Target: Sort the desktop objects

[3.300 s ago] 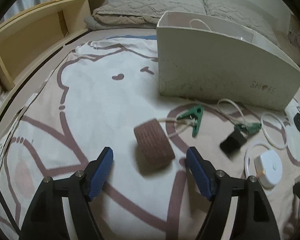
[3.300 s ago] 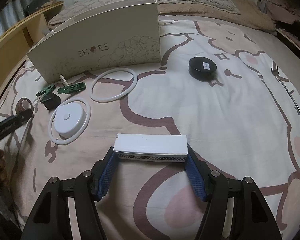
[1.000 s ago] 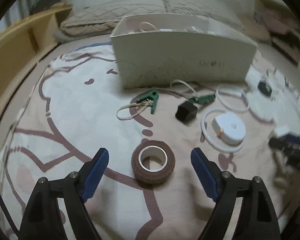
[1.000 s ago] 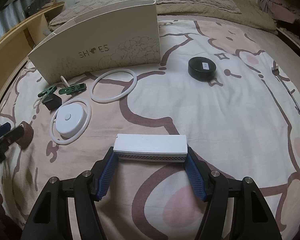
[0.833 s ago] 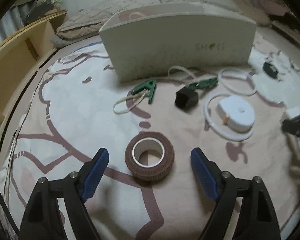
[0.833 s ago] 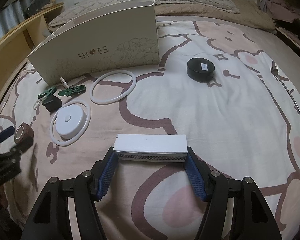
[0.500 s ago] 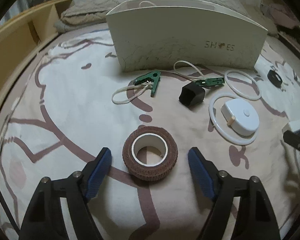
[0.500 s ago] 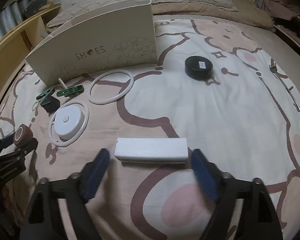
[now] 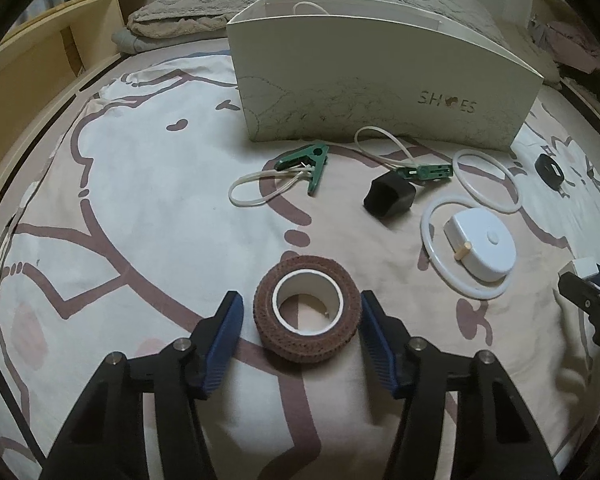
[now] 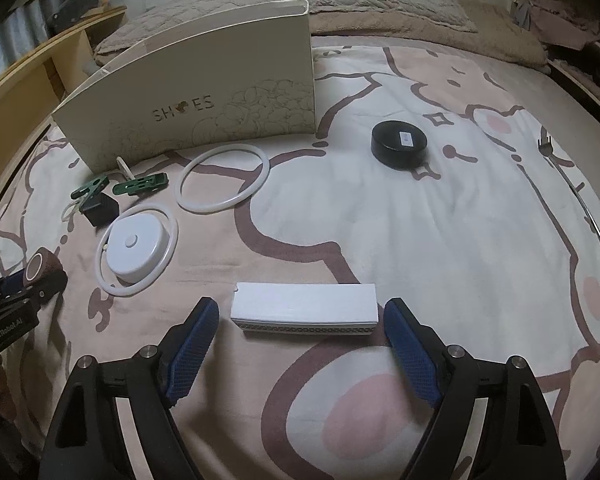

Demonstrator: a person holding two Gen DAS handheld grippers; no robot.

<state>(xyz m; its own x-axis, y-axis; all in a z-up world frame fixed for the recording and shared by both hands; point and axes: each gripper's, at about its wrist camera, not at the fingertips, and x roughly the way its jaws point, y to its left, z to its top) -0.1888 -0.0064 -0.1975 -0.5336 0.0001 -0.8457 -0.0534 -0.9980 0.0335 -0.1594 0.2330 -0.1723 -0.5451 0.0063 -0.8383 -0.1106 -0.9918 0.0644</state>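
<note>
One tape roll (image 9: 307,313) sits between the left tool (image 9: 301,335), whose jaws have just been narrowing without touching it; one white box (image 10: 305,309) lies at twelve o'clock between the wide right tool (image 10: 300,338).

Left hand-held gripper (image 9: 302,334) jaws just closing around tape roll (image 9: 306,314), not yet touching; right hand-held gripper (image 10: 300,346) released white box (image 10: 305,314).

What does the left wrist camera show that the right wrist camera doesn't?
Only the left view: the open top of the shoe box and the tape roll up close between the left gripper pads. Only the right view: the white box's full length between the right gripper pads. Both: clips, rings, black puck.
</note>
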